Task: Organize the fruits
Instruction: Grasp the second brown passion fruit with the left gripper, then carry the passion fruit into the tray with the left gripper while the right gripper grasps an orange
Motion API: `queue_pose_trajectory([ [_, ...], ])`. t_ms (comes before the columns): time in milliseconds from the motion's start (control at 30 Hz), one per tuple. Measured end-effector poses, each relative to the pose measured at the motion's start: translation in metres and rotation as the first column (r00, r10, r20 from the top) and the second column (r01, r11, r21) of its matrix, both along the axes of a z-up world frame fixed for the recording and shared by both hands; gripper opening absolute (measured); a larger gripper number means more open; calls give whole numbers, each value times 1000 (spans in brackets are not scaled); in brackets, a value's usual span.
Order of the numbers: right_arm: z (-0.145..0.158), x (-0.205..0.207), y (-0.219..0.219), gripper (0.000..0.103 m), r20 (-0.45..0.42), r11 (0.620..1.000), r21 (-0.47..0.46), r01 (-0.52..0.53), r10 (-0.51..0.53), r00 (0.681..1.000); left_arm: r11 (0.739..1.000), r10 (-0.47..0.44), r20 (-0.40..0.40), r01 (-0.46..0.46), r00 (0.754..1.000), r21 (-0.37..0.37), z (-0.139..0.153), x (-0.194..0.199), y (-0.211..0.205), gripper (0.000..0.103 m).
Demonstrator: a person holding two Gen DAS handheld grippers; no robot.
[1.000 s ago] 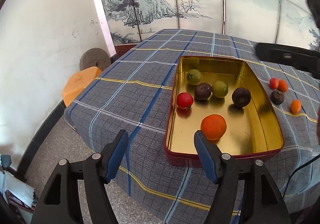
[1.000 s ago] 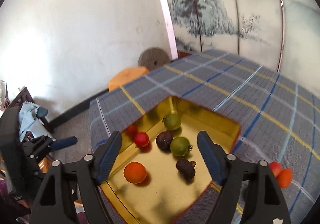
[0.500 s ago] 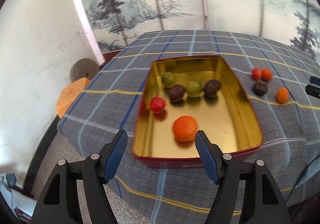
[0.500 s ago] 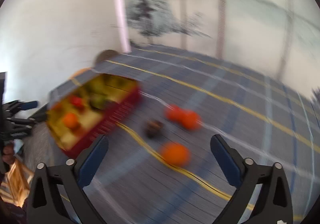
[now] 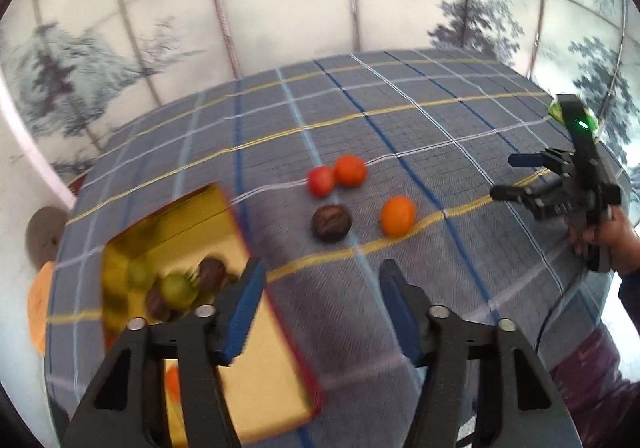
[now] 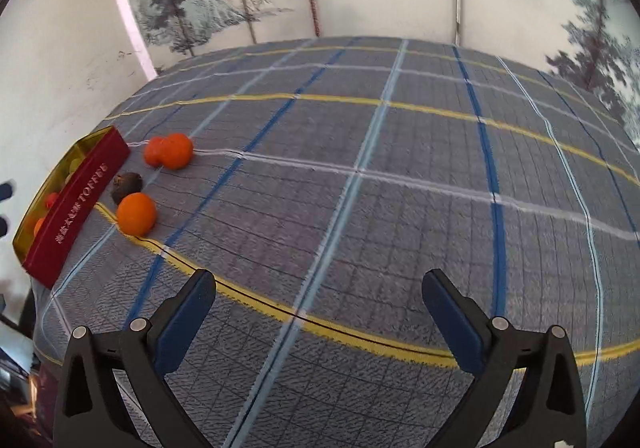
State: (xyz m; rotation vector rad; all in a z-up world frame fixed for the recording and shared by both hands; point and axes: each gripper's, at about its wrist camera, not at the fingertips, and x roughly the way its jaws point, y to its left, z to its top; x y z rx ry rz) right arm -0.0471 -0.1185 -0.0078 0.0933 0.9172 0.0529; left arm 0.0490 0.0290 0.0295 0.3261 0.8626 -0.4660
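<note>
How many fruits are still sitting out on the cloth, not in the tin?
4: a red one touching an orange one, a dark brown one nearer the tin, and another orange one beside it.

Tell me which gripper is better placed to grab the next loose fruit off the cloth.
Left. The left gripper is open and faces the brown fruit and orange straight ahead. The right gripper, also open, has them far off to its side near the tin.
</note>
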Motion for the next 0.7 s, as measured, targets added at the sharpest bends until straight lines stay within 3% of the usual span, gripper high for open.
queue_pose_trajectory([
  [200, 3, -5, -8, 103, 28, 995, 100, -31, 29, 999, 1000, 0, -114, 3, 994, 28, -28, 63, -35, 56],
  [367, 8, -8, -12, 103, 60, 988, 150, -29, 20, 998, 998, 51, -196, -41, 979, 51, -58, 96, -46, 56],
  [467, 8, -8, -10, 103, 65, 986, 159, -49, 39, 997, 996, 80, -250, -65, 965, 68, -75, 107, -49, 53],
  [500, 8, -8, -10, 103, 66, 986, 161, -50, 40, 997, 996, 82, -276, -67, 958, 65, -79, 109, -49, 40],
  [700, 8, -8, -14, 103, 65, 982, 185, -46, 34, 997, 992, 127, -281, -113, 951, 63, -80, 104, -49, 39],
])
